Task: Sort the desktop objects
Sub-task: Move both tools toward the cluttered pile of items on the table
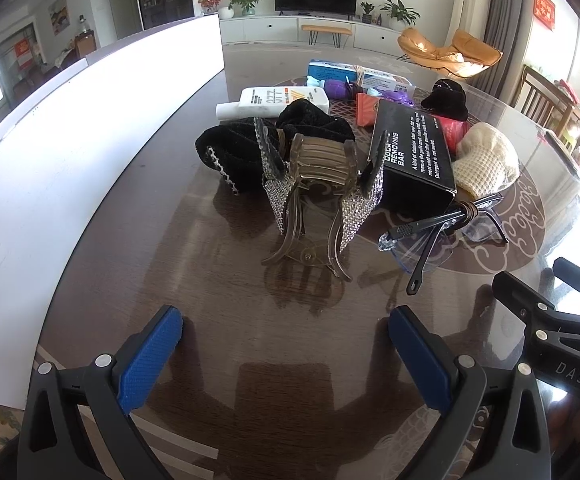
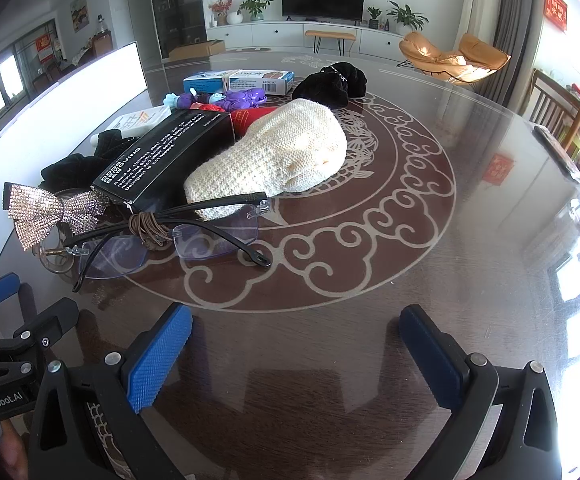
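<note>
A pile of small objects lies on the glass-topped round table (image 1: 210,280). In the left wrist view a rhinestone hair claw clip (image 1: 313,200) stands nearest, ahead of my open left gripper (image 1: 286,340). Behind it are black velvet cloth (image 1: 250,148), a black "odour removing bar" box (image 1: 413,152), a cream knitted pouch (image 1: 485,160) and rimless glasses (image 1: 441,232). My right gripper (image 2: 295,344) is open over bare table, short of the glasses (image 2: 178,236) with a brown hair tie (image 2: 146,226), the cream pouch (image 2: 274,156) and the black box (image 2: 158,156). Nothing is held.
A tall white board (image 1: 70,160) edges the table on the left. Further back lie a white tube (image 1: 266,100), a blue carton (image 2: 238,80), purple toys (image 2: 226,100), a red item (image 1: 453,130) and a black pouch (image 2: 329,80). The table's right half (image 2: 489,220) holds nothing.
</note>
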Tool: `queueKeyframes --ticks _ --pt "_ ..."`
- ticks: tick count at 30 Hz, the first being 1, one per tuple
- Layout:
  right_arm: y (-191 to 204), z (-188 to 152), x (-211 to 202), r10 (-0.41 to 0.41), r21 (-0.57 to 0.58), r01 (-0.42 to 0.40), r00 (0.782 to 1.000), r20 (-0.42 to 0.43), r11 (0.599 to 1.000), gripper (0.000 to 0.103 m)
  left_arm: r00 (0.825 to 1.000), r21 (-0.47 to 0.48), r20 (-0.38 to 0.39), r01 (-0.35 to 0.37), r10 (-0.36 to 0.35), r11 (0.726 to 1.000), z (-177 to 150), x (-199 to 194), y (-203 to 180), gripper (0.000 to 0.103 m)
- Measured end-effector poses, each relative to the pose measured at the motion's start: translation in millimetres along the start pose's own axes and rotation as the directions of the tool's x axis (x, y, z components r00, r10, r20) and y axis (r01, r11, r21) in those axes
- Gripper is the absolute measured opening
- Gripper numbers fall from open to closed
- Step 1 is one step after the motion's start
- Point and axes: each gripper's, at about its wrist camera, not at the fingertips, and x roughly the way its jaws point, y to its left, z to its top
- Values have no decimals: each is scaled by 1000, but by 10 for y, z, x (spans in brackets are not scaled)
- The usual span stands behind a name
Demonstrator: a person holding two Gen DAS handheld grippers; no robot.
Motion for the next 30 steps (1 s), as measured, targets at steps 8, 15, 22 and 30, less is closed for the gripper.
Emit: queueKeyframes --ticks 8,15,22,30 --pt "1 0 0 0 0 0 1000 0 1000 103 1000 -3 -13 -1 1 1000 22 10 -5 103" --pt "3 1 1 -1 -1 1 1000 0 1000 103 1000 -7 -17 -3 3 1000 24 13 -10 103" --pt "5 1 2 -1 -1 1 1000 0 1000 103 999 -22 -36 -13 12 1000 23 10 21 103" --pt "8 195 53 60 -150 -72 995 -81 986 103 999 -255 43 1 10 967 -5 -195 493 103"
